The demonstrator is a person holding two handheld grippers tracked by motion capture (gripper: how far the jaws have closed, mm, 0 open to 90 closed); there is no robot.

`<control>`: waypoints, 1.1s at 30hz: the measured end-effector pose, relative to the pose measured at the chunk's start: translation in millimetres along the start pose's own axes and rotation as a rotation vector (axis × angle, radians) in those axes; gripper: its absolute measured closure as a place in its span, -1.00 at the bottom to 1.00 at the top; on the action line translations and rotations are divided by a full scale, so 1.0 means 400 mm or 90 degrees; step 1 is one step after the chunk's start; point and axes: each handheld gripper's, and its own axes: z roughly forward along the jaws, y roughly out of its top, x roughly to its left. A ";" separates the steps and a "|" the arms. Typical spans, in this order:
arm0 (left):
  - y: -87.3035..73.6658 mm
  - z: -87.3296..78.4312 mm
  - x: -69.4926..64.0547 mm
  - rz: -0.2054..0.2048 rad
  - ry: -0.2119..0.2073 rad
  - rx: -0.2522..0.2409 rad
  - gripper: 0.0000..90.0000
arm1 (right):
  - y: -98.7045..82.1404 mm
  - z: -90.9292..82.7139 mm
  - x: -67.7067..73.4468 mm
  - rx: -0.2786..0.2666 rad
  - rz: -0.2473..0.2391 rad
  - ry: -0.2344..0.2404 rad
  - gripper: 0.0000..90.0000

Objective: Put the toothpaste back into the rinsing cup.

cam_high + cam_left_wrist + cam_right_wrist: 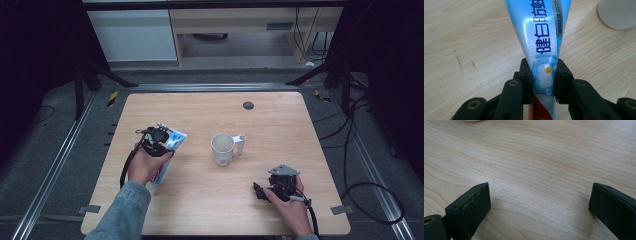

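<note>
A blue and white toothpaste tube (541,32) with a red lower end is pinched between the pads of my left gripper (543,77). In the high view that gripper (156,140) sits at the table's left, and the tube (176,139) pokes out past it at both ends. A white mug (222,148) stands upright at the table's middle, to the right of the tube. My right gripper (260,192) rests near the front right with its jaws pointing left. In its own view the right gripper (539,202) stands wide open over bare wood.
The wooden table (210,110) has a dark round grommet (248,105) near its far edge. The mug's rim (617,12) shows at the upper right of the left gripper view. Cables trail on the floor to the right of the table.
</note>
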 end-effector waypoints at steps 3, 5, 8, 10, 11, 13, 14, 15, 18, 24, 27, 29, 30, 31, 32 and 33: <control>-0.002 -0.013 -0.002 0.001 0.001 -0.016 0.59 | 0.000 0.000 -0.001 0.000 -0.001 0.000 -0.91; -0.004 -0.017 -0.004 -0.002 0.001 -0.027 0.59 | 0.000 0.000 0.000 0.000 0.000 0.000 -0.91; -0.004 -0.027 -0.011 0.001 0.004 -0.042 0.59 | 0.000 0.000 0.000 0.000 -0.001 0.000 -0.91; -0.003 -0.031 -0.013 0.001 0.004 -0.050 0.59 | 0.000 0.000 -0.001 -0.001 0.000 0.001 -0.91; 0.000 -0.038 -0.018 -0.005 0.001 -0.072 0.59 | 0.000 -0.001 -0.002 -0.001 0.006 0.004 -0.91; 0.003 -0.045 -0.024 -0.009 -0.003 -0.095 0.59 | -0.001 -0.002 -0.005 -0.004 0.011 0.009 -0.91; 0.003 -0.045 -0.024 -0.009 -0.003 -0.095 0.59 | -0.001 -0.002 -0.005 -0.004 0.011 0.009 -0.91; 0.007 -0.050 -0.032 -0.011 -0.008 -0.118 0.59 | -0.002 -0.003 -0.008 -0.006 0.013 0.015 -0.91; 0.011 -0.054 -0.047 -0.009 -0.015 -0.144 0.59 | -0.001 0.000 -0.001 0.001 -0.006 0.001 -0.91; 0.020 -0.062 -0.075 -0.006 -0.033 -0.186 0.59 | 0.000 -0.001 0.000 0.001 -0.004 0.000 -0.91; 0.028 -0.070 -0.097 0.008 -0.032 -0.209 0.59 | -0.001 -0.001 0.001 0.002 -0.004 0.000 -0.91; 0.032 -0.073 -0.103 0.008 -0.026 -0.221 0.59 | -0.001 -0.001 0.000 0.002 -0.004 0.000 -0.91; 0.034 -0.074 -0.105 0.005 -0.026 -0.225 0.59 | -0.001 -0.001 0.001 0.001 -0.004 0.000 -0.91; 0.036 -0.074 -0.105 0.001 -0.027 -0.231 0.59 | -0.001 -0.001 0.001 0.002 -0.004 0.000 -0.91; 0.036 -0.074 -0.105 0.001 -0.027 -0.231 0.59 | -0.001 -0.001 0.001 0.002 -0.004 0.000 -0.91; 0.039 -0.077 -0.108 -0.001 -0.027 -0.244 0.59 | -0.001 -0.001 0.001 0.001 -0.004 -0.001 -0.91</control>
